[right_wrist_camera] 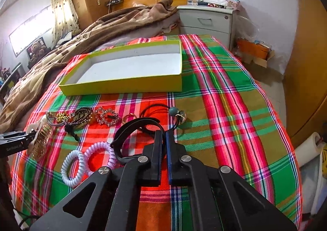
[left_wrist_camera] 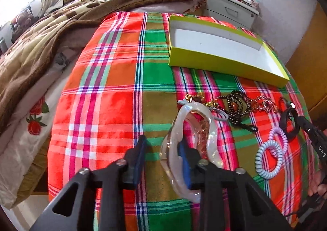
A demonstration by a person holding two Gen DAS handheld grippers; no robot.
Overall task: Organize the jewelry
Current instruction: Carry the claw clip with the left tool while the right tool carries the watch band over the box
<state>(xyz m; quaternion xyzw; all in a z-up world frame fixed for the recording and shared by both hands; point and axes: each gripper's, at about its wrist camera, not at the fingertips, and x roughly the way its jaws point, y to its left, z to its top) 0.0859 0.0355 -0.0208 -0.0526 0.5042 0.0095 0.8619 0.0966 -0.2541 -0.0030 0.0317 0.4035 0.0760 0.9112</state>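
Note:
An empty yellow-green box (left_wrist_camera: 214, 61) (right_wrist_camera: 130, 85) lies on the plaid cloth. In front of it lies a row of jewelry: a clear claw hair clip (left_wrist_camera: 204, 124) (right_wrist_camera: 41, 141), a dark bead bracelet (left_wrist_camera: 239, 106) (right_wrist_camera: 80, 116), a rhinestone piece (left_wrist_camera: 264, 103) (right_wrist_camera: 107, 117) and two spiral hair ties (left_wrist_camera: 269, 155) (right_wrist_camera: 90, 159). My left gripper (left_wrist_camera: 163, 149) is open, its right finger inside the clip's loop. My right gripper (right_wrist_camera: 163, 143) is shut on a black band (right_wrist_camera: 130, 128) (left_wrist_camera: 290, 122).
A black cord with a green bead (right_wrist_camera: 172, 110) and a gold ring (right_wrist_camera: 129, 117) lie on the cloth. A brown blanket (left_wrist_camera: 61, 26) covers the bed's left. A white nightstand (right_wrist_camera: 206, 20) stands behind. The cloth's right half (right_wrist_camera: 235, 108) is bare.

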